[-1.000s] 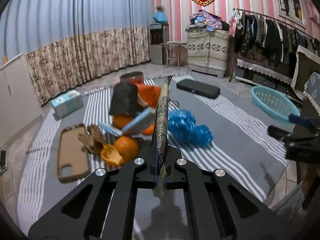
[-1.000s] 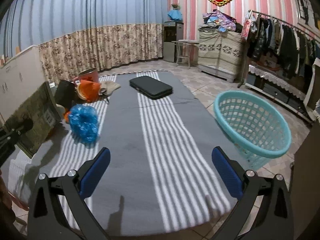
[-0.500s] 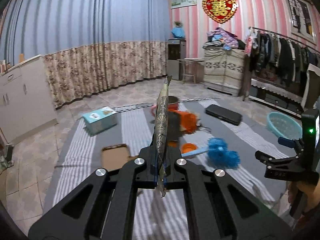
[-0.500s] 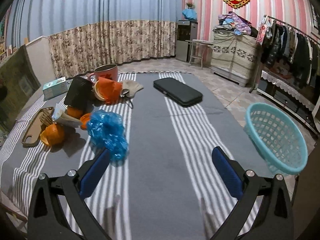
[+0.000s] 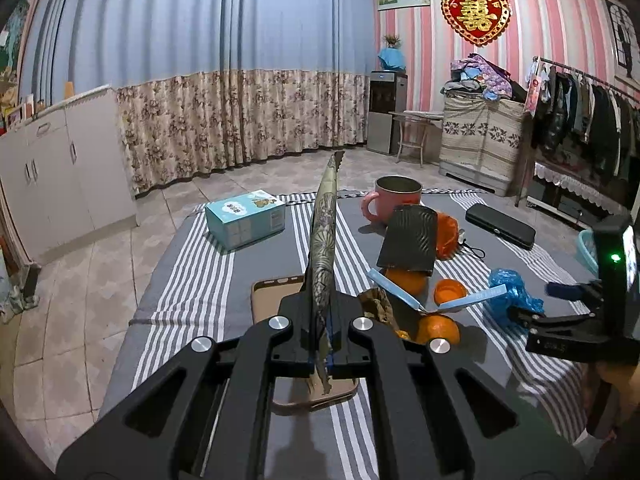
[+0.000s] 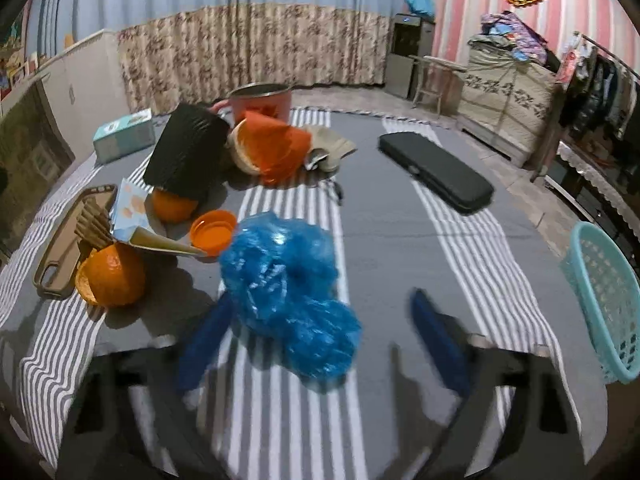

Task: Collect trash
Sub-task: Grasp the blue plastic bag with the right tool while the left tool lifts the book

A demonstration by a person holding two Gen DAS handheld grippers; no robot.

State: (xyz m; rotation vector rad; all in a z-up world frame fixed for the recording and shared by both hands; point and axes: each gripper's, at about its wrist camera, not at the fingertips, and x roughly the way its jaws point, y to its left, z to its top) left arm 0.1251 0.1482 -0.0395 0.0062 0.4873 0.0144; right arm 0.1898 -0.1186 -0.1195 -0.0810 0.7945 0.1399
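Trash [image 6: 288, 292], a crumpled blue plastic bag, lies on the striped desk [image 6: 400, 260] between the right gripper [image 6: 316, 344] jaws, which have just been closing without yet pinching it, basket [image 6: 604, 304] at three o'clock; the left gripper [image 5: 320, 344] clamps a flat wrapper [image 5: 325, 236], so next comes squeezing.

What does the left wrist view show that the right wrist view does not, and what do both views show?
Only the left wrist view: the left gripper shut on a flat patterned wrapper, seen edge-on.

Only the right wrist view: the beige cloth behind the orange bag, and the right gripper's jaws, just closing, around the crumpled blue plastic bag without pressing it.

Both: that blue bag, the pink mug, the black case, and the teal basket.
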